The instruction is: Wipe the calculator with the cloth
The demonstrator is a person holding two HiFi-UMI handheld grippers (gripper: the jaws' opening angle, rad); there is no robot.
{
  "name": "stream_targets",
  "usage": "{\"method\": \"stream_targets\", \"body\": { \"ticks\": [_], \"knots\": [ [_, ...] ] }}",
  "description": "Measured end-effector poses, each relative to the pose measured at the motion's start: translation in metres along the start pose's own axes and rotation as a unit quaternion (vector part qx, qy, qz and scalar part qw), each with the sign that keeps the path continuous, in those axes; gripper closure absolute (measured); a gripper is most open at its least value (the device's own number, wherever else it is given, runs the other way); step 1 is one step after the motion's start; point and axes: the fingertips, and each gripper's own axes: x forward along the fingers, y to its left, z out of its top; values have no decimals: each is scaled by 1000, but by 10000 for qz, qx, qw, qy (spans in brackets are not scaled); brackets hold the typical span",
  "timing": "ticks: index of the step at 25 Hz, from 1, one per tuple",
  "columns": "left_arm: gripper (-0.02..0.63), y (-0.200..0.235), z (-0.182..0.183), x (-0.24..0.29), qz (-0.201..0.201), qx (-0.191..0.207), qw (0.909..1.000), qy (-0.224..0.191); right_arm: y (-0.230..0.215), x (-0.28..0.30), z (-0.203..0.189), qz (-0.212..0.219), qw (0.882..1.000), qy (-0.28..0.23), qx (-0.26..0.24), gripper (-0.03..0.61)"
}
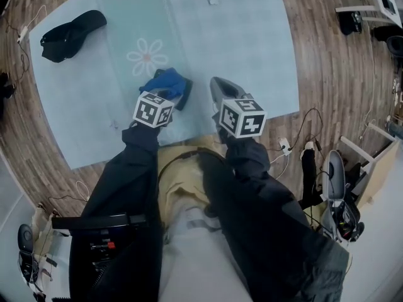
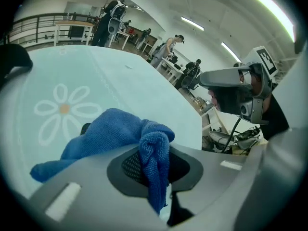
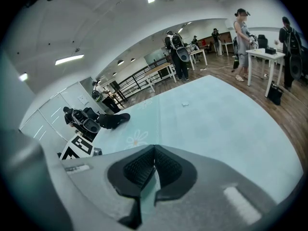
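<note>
In the head view, mid-frame, the left gripper (image 1: 162, 96) presses the blue cloth (image 1: 165, 80) onto the dark calculator (image 1: 184, 98), which peeks out at the cloth's right edge. In the left gripper view, low centre, its jaws pinch a fold of cloth, probably to drag it as a pad. In the right gripper view, the right gripper (image 3: 154, 153) is pressed together on nothing, seemingly idle over the mat (image 3: 216, 119).
</note>
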Motion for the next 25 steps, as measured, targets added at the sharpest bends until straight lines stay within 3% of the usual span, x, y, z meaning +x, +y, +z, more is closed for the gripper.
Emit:
{"method": "stream_targets", "body": {
  "ticks": [13, 18, 25],
  "knots": [
    [552, -53, 15, -3, -1239, -565, 9894, -509, 1, -6, 4, -43, 9999, -168, -4, 581],
    [552, -63, 45, -37, -1214, -396, 9861, -1062, 9, -18, 29, 71, 9978, -652, 104, 581],
    [552, -65, 103, -106, -881, -32, 9731, -2128, 51, -41, 80, 413, 9888, -1412, -258, 583]
  ]
}}
